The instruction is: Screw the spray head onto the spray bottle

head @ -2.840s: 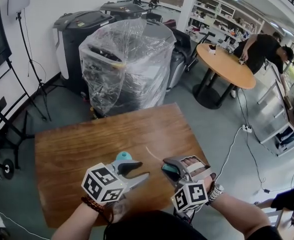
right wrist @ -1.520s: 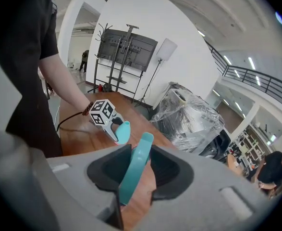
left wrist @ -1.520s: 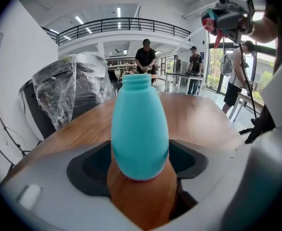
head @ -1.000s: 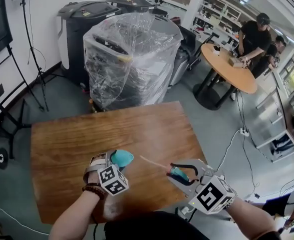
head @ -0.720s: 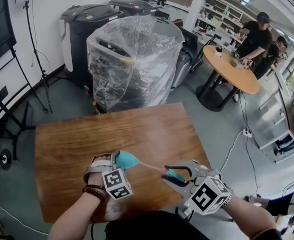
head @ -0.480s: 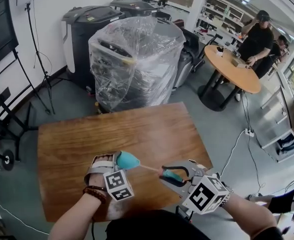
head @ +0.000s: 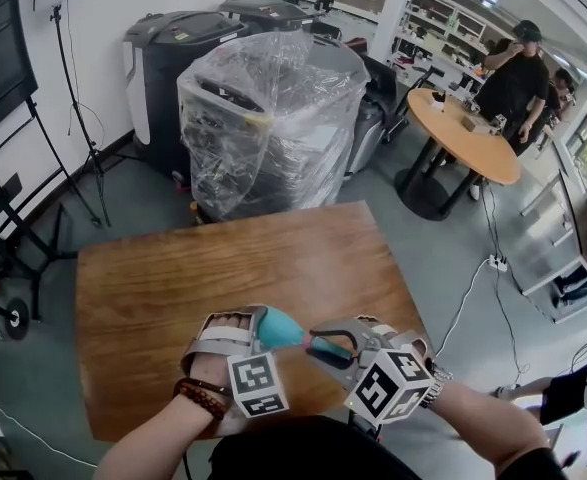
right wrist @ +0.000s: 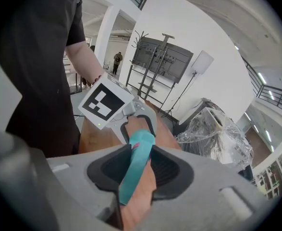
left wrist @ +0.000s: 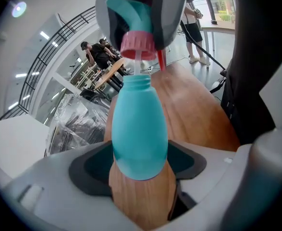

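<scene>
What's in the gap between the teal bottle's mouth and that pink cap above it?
In the left gripper view, only the spray head's thin clear tube, running from the pink screw collar into the teal plastic bottle.

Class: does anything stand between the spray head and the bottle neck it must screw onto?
Nothing visible does: the spray head, pink collar down, sits just above the spray bottle, not yet touching its open neck.

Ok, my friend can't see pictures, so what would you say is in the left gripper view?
A teal spray bottle is held in the fingers of the left gripper, neck pointing away. The right gripper holds the spray head with its pink collar just off the open neck, not screwed on yet. A wooden table lies behind.
</scene>
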Demonstrator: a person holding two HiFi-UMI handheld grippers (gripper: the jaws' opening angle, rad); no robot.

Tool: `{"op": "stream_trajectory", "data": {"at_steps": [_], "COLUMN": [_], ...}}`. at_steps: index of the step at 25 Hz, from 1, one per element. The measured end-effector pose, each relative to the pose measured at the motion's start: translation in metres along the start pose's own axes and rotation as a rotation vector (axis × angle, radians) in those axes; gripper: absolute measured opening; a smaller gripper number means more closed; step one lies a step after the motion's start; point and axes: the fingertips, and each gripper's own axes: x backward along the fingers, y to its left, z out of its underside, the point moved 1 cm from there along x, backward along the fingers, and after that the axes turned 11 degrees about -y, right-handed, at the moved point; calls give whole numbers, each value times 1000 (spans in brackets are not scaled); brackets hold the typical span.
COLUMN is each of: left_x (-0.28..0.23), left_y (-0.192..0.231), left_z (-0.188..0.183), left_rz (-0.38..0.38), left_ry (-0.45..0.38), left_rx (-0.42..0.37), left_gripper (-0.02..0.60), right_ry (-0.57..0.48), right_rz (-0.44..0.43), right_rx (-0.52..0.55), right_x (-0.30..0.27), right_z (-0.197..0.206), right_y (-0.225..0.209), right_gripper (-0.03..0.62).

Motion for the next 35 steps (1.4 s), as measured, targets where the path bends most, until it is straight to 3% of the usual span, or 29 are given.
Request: {"op": "stream_trajectory", "data": {"at_steps": [11, 19, 25, 28, 30, 32, 35], "left_x": [10, 15, 17, 15, 15, 15, 10], "left_y": [-1, -7, -3, 2, 6, 9, 14], "left_z": [-19, -29, -29, -31, -31, -29, -24], "left_rz": [-4, -1, -7, -50, -75, -98, -134], "left_ry": [-55, -124, -109, -125, -128, -120, -91], "left_rx": [-16, -84, -19, -6, 6, 16, 15], "left_gripper": [373, 370, 367, 365, 364, 364, 364], "right_ry": [36, 64, 72, 43, 2, -40, -118], "right_rz": [-19, -97, -46, -14, 17, 60, 142], "right_rx": [183, 497, 421, 313, 148, -88, -577], "right_x": [-1, 8, 6, 5, 3, 1, -1], "right_z": [3, -3, -6, -7, -4, -1, 4], "right_y": [8, 23, 14, 8, 3, -5, -22], "right_gripper": [117, 117, 117, 118, 118, 118, 118]}}
